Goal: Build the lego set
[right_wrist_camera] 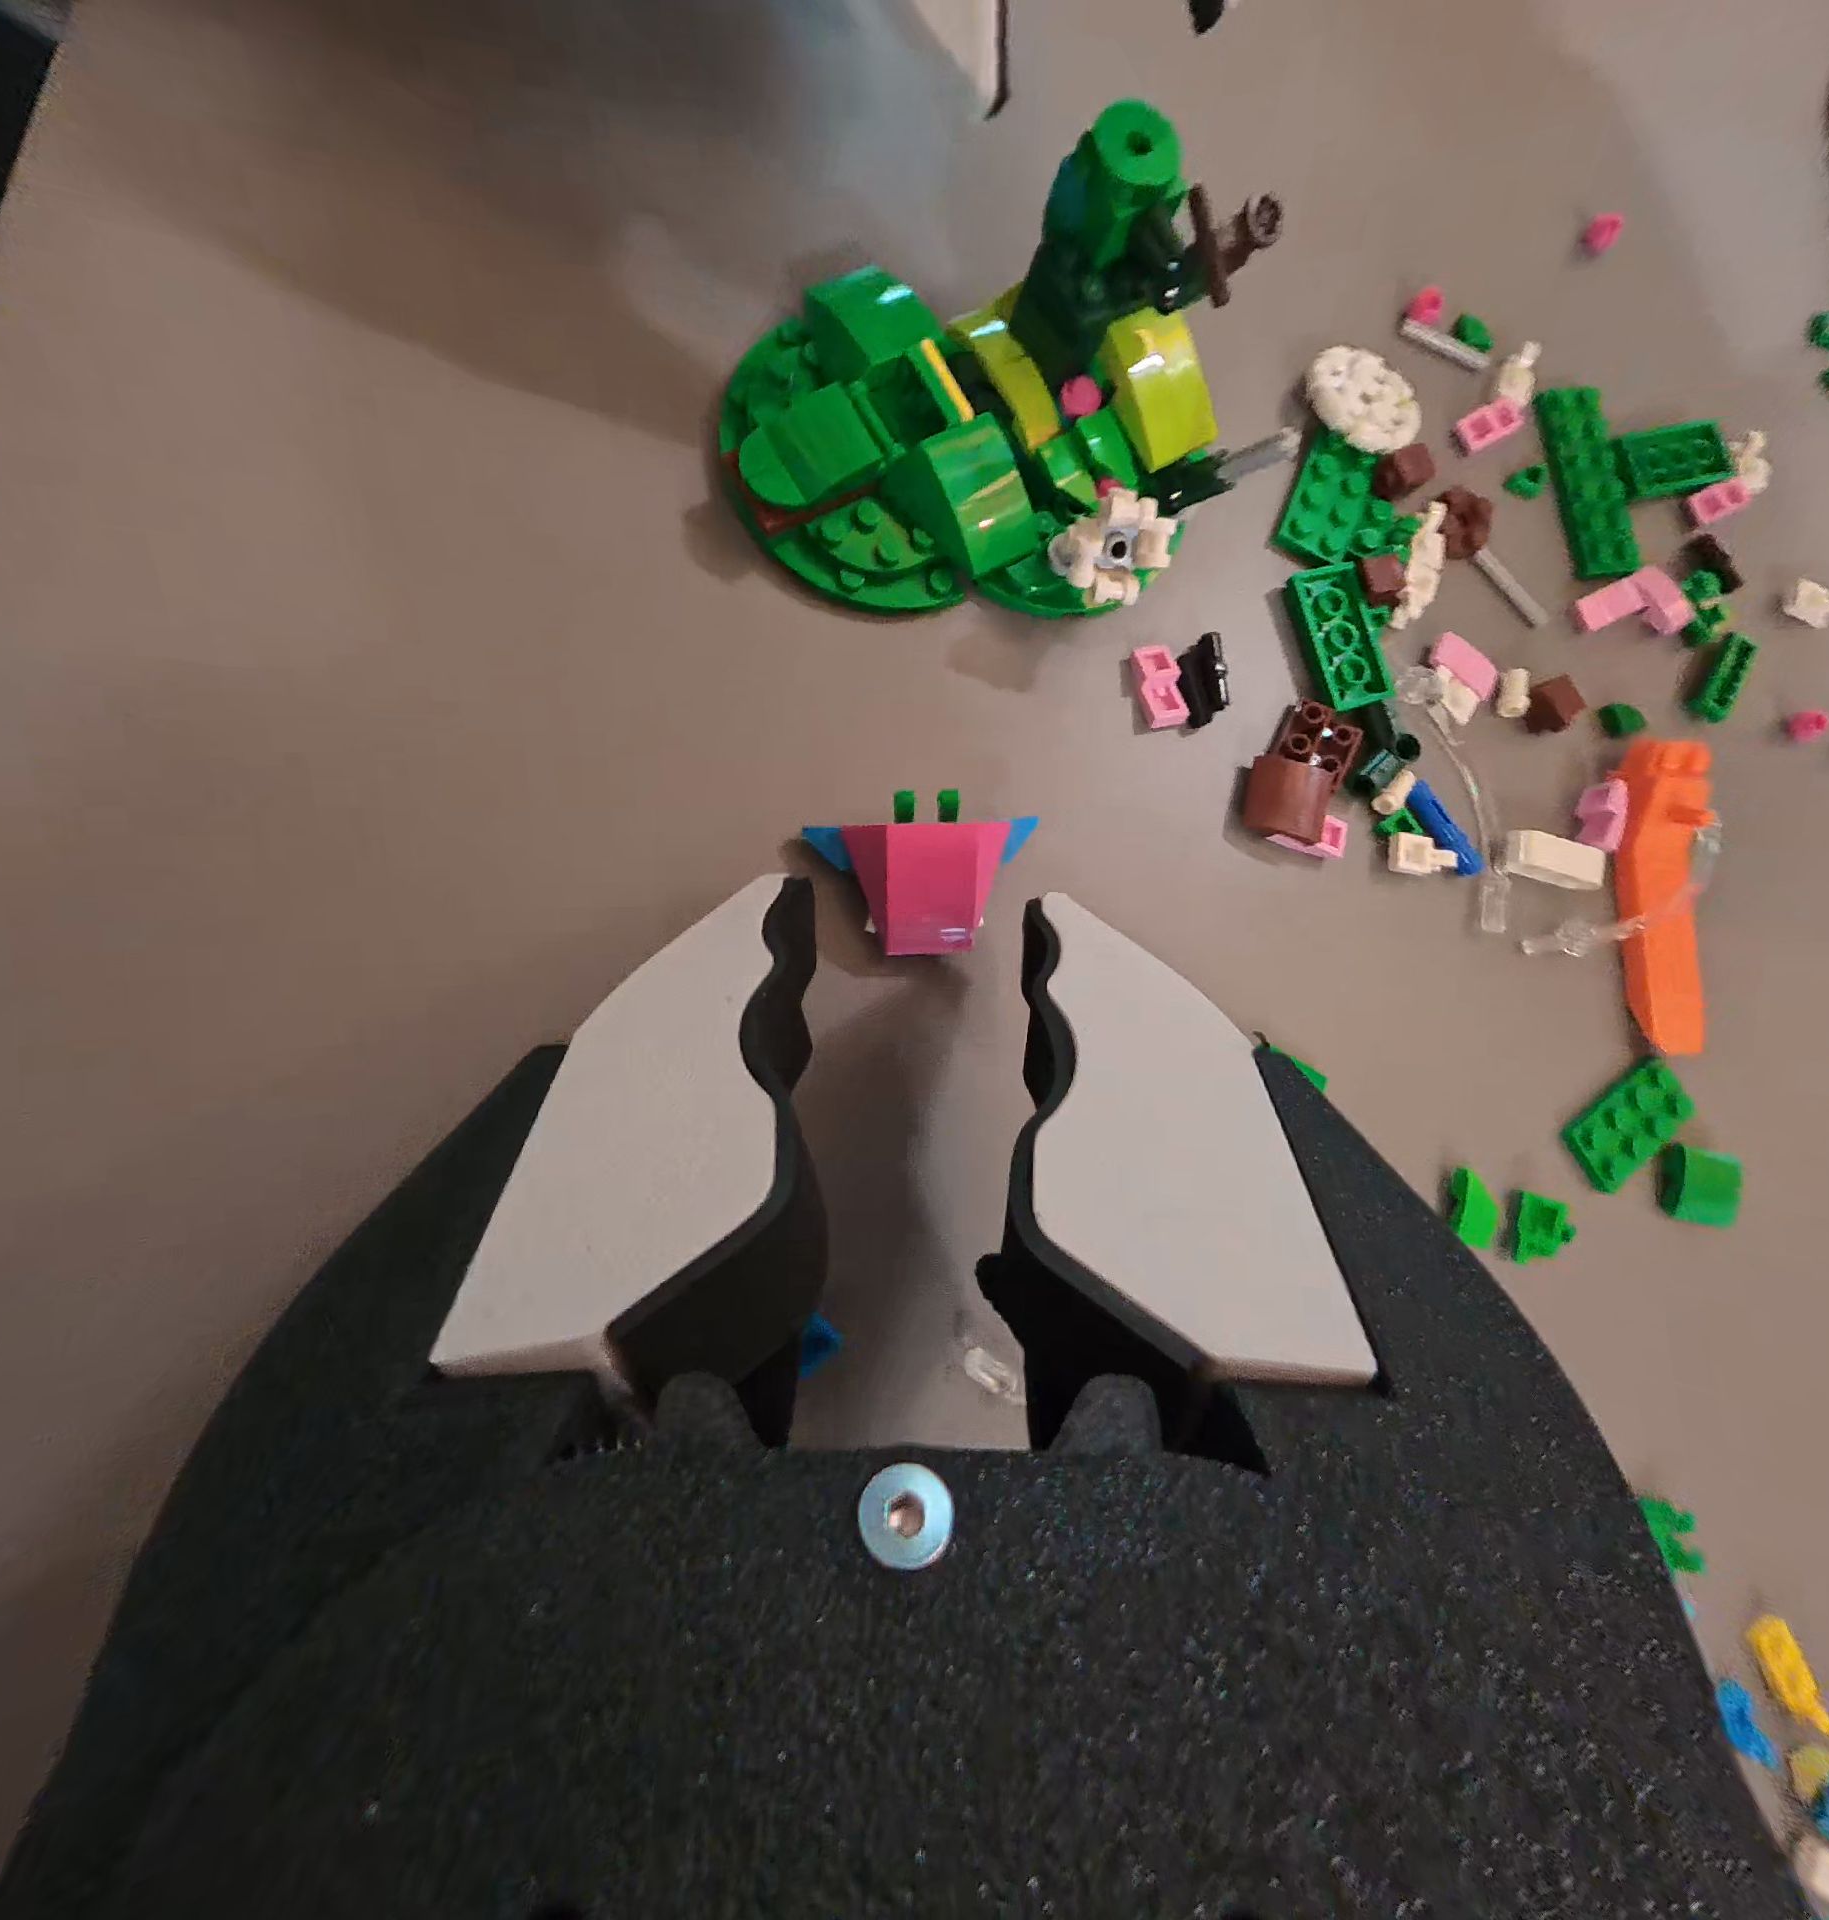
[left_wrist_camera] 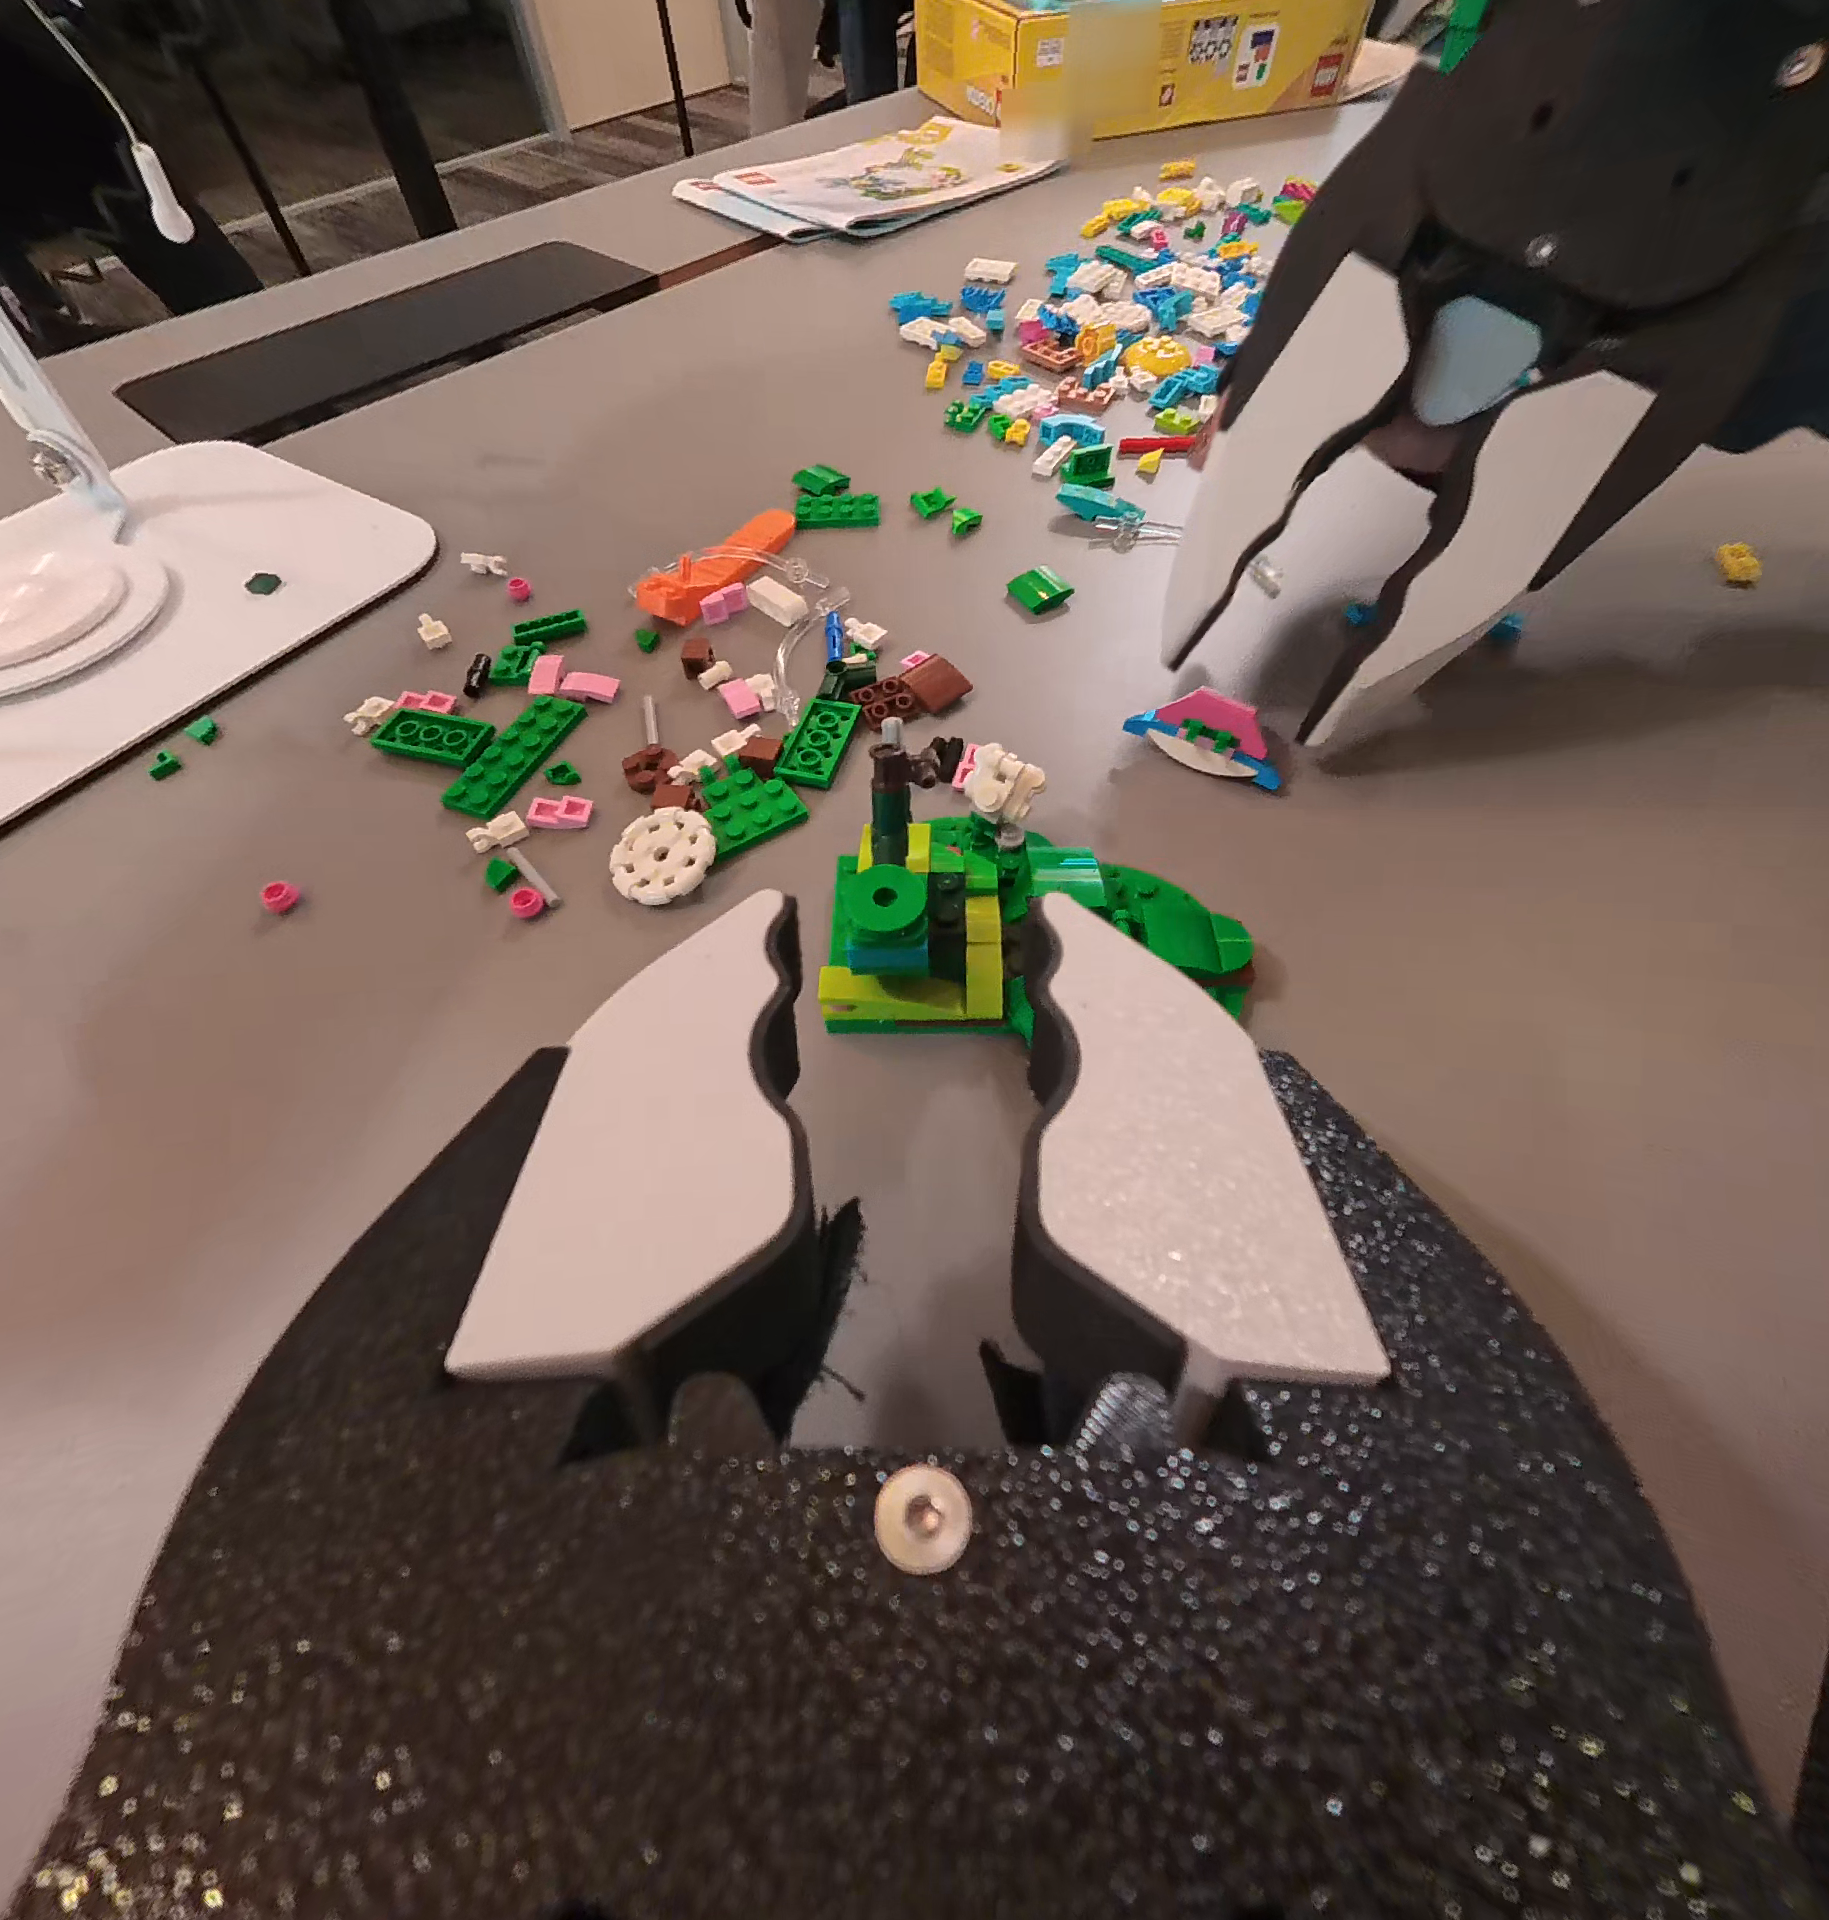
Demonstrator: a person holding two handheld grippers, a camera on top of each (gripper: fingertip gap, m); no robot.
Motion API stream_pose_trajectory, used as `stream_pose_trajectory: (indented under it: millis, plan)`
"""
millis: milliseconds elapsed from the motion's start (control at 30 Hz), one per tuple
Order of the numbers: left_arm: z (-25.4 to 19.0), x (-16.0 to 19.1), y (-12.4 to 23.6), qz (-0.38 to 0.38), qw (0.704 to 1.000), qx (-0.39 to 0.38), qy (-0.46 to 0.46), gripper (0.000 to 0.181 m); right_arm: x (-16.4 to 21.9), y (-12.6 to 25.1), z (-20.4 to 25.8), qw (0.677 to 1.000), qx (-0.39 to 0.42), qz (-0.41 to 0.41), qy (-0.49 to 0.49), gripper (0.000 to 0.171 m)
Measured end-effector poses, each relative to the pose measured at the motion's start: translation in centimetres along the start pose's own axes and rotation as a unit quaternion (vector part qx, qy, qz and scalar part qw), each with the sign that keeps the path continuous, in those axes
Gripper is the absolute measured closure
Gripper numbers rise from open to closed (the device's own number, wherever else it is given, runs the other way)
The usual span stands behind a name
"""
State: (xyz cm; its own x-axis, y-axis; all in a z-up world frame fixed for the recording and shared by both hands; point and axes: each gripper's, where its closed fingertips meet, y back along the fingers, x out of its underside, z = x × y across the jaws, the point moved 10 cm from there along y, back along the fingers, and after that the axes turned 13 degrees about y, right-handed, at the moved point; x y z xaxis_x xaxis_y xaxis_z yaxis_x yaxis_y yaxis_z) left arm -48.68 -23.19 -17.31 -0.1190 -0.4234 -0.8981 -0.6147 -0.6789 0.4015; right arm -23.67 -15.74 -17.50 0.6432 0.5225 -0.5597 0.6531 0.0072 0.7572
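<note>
A partly built green lego model (left_wrist_camera: 951, 935) with a dark stem and a white flower stands on the grey table; it also shows in the right wrist view (right_wrist_camera: 951, 457). My left gripper (left_wrist_camera: 915, 925) is open, its fingers on either side of the model's near end. A small pink, blue and white sub-build (left_wrist_camera: 1206, 727) lies to the right of the model. My right gripper (right_wrist_camera: 915, 904) is open just above it, with the pink piece (right_wrist_camera: 920, 883) between and slightly beyond the fingertips. The right gripper also shows in the left wrist view (left_wrist_camera: 1242, 696).
Loose green, pink, brown and white bricks (left_wrist_camera: 598, 717) and an orange piece (left_wrist_camera: 712, 566) lie left of the model. A pile of mixed coloured bricks (left_wrist_camera: 1107, 322), an instruction booklet (left_wrist_camera: 858, 177) and a yellow box (left_wrist_camera: 1128, 62) sit at the back. A white lamp base (left_wrist_camera: 141, 613) is at the left. Left tips to right tips: about 12 centimetres.
</note>
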Motion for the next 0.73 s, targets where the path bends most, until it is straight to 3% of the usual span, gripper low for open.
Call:
stream_pose_trajectory:
  millis: [267,567,733]
  plan:
    - [0.2,0.1,-0.3,0.001,1.000,-0.001,0.005,0.141,0.5,-1.0,-1.0,0.999,-0.047,-0.015,0.003,0.149]
    - [0.0,0.1,-1.7,0.034,0.999,-0.037,-0.018,0.140,-3.3,-0.4,-3.8,0.997,0.036,-0.002,0.065,0.149]
    - [-0.2,0.3,-2.1,0.062,0.997,-0.036,-0.022,0.144,-5.2,-1.3,-4.6,0.997,0.029,0.025,0.070,0.149]
